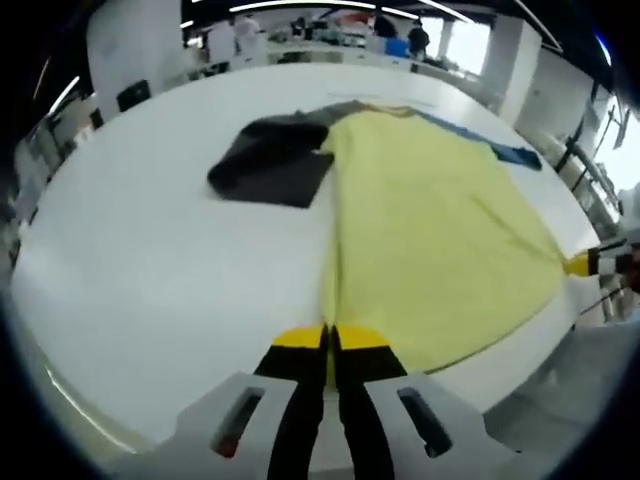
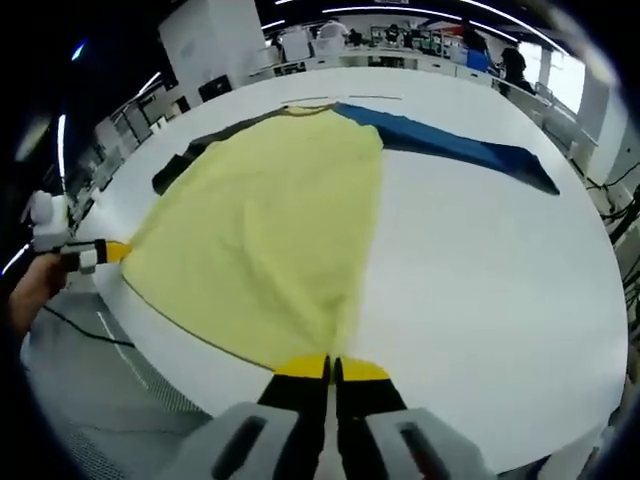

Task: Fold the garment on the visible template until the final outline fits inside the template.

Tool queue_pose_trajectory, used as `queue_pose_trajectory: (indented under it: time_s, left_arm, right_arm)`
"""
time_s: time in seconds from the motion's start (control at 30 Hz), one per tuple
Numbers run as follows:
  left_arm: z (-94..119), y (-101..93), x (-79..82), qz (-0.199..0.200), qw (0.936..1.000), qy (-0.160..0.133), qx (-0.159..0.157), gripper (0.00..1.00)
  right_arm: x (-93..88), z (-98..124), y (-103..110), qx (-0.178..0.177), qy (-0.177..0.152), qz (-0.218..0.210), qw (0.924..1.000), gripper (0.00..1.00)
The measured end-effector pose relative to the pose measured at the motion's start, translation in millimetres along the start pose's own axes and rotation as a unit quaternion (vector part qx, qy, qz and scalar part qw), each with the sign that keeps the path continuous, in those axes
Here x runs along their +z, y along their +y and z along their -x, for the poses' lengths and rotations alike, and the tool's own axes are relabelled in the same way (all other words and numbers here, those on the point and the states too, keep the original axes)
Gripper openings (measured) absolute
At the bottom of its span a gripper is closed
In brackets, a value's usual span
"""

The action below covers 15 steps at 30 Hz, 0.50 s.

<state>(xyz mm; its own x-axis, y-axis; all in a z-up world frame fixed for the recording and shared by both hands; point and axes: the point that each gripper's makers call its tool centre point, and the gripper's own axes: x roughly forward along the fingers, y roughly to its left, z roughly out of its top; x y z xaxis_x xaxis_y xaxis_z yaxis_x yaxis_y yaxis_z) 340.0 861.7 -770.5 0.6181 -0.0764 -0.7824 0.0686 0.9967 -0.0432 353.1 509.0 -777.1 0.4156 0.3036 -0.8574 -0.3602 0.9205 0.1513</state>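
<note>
Both pairs of jaws are pinched closed on the hem of a pale yellow fabric garment (image 1: 430, 230): the left gripper (image 1: 331, 338) at lower centre of the left gripper view, the right gripper (image 2: 331, 369) likewise in the right gripper view. The garment lies spread across a white round table (image 1: 150, 260), with a dark grey sleeve (image 1: 275, 160) at upper left and a blue sleeve (image 2: 450, 145) at upper right.

Bright, even light from ceiling strip lights (image 1: 300, 5); white table (image 1: 150, 240) nearly blown out. Heavy fisheye bending at edges. Background soft, window (image 2: 575, 80) glare.
</note>
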Motion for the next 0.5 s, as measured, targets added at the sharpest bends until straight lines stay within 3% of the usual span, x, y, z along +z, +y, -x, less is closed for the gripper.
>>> queue_pose_trajectory:
  time_s: [0.33,0.5]
  left_arm:
    - [8.9,-4.7,3.4,0.001,1.0000,-0.003,-0.002,0.00]
    - [13.7,-14.4,3.0,-0.025,0.9996,-0.009,-0.004,0.00]
  right_arm:
    - [-2.8,1.1,-0.7,-0.008,0.002,-0.006,1.0000,0.00]
    - [-2.7,0.8,-5.2,-0.016,0.001,-0.004,0.9999,0.00]
